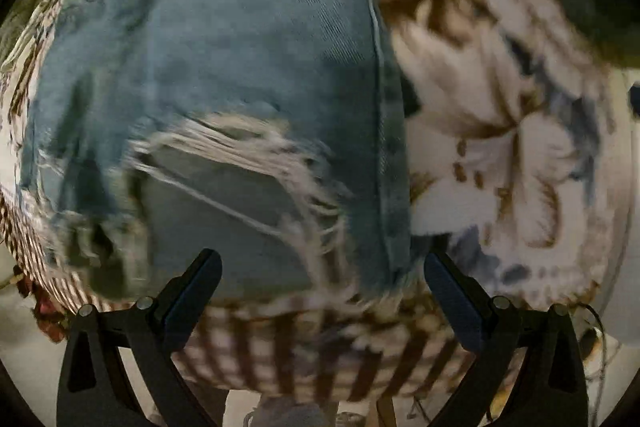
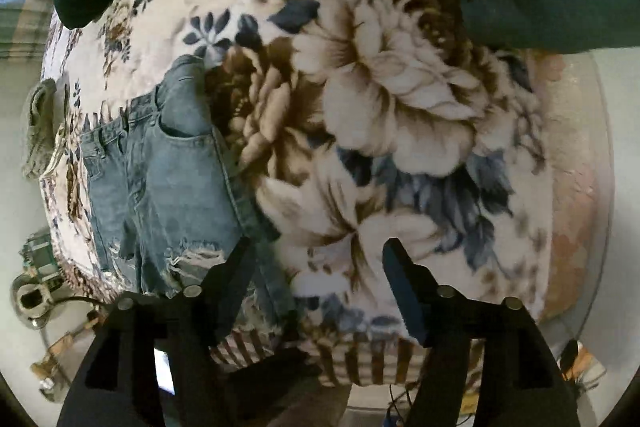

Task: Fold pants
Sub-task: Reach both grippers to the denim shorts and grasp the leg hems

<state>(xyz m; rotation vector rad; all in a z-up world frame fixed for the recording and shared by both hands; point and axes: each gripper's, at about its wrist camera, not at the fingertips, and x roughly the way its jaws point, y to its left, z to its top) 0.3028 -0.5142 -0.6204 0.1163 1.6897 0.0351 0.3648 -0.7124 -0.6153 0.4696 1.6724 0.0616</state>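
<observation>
Left tool (image 1: 322,281) wide open, empty, above jeans (image 1: 240,75); right tool (image 2: 316,259) open, empty, over blanket (image 2: 400,99).

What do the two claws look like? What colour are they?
Both look alike. The left claw and the right claw have black plastic frames, small round silver bolts at the joints, and two flat fingers with dark blue pads on their inner faces.

Faded blue ripped denim pants (image 2: 168,183) lie on a floral cream fleece blanket (image 2: 400,99); the black right gripper (image 2: 316,259) hovers spread, empty.
</observation>
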